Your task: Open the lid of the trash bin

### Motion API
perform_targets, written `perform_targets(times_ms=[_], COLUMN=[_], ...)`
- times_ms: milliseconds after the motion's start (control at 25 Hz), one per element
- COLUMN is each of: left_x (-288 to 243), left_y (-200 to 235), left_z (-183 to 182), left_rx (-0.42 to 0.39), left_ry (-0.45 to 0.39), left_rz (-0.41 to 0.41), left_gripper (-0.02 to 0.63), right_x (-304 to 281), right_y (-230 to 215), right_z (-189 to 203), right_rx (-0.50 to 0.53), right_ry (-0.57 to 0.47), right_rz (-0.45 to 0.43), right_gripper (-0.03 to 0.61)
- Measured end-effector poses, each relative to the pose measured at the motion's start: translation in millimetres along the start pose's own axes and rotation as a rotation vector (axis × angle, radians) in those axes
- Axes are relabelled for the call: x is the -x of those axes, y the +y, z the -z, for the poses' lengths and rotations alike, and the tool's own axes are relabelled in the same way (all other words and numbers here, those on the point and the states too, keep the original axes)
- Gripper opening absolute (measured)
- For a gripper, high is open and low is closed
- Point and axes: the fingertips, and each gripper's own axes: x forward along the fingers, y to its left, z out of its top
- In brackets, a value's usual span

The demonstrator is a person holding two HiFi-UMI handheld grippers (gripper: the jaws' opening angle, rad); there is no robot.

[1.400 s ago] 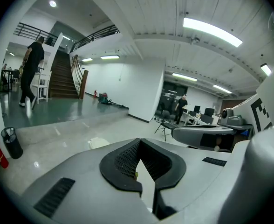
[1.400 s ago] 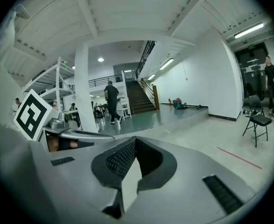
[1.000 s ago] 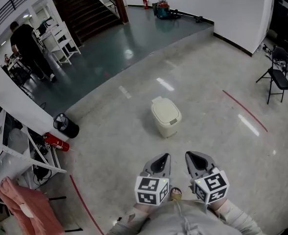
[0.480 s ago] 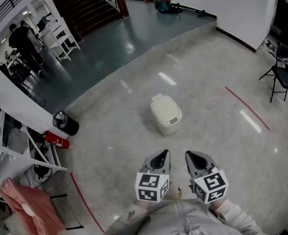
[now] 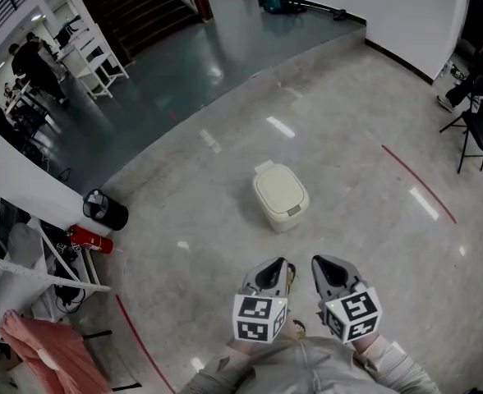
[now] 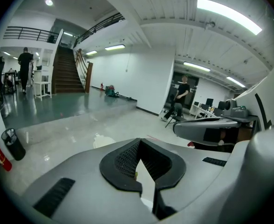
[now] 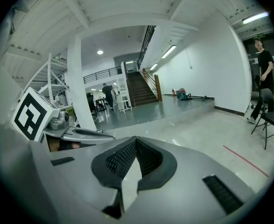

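Observation:
A small cream trash bin (image 5: 281, 197) with its lid down stands alone on the pale polished floor, ahead of me in the head view. My left gripper (image 5: 268, 276) and right gripper (image 5: 328, 272) are held side by side near my body, well short of the bin and touching nothing. Both are shut with nothing between the jaws. In the left gripper view the top of the bin (image 6: 102, 141) peeks over the left gripper (image 6: 140, 157). The right gripper (image 7: 134, 158) view does not show the bin.
A black waste basket (image 5: 105, 210) and a red fire extinguisher (image 5: 89, 239) lie by a white rack (image 5: 29, 271) at the left, with a pink cloth (image 5: 48, 353) below. A folding chair (image 5: 476, 138) stands at the right. A red floor line (image 5: 417, 183) runs right of the bin.
The view has crept forward: the bin looks slightly larger and the stairs have slid toward the top edge. Both grippers sit a little lower in the frame, still shut.

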Motion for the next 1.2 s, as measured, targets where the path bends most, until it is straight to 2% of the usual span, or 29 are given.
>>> perform_targets(times_ms=[320, 640, 880, 1200], left_x=[-45.3, -96.7, -131.0, -156.0], left_y=[37.0, 77.9, 101.0, 110.0], left_z=[0.1, 4.9, 15.9, 28.3], left_rx=[0.033, 0.062, 0.092, 0.152], left_ry=[0.055, 0.089, 0.129, 0.173], left_rz=[0.014, -0.013, -0.023, -0.001], left_gripper=[0.005, 0.005, 0.005, 0.005], right_x=[-62.6, -119.8, -171.7, -249.1], right_y=[-26.1, -59.7, -92.8, -135.1], right_z=[0.9, 15.9, 46.7, 113.9], right_rx=[-0.020, 0.018, 0.001, -0.035], right_ry=[0.052, 0.107, 0.165, 0.289], right_rz=[0.004, 0.032, 0.059, 0.089], right_gripper=[0.000, 0.000, 0.000, 0.000])
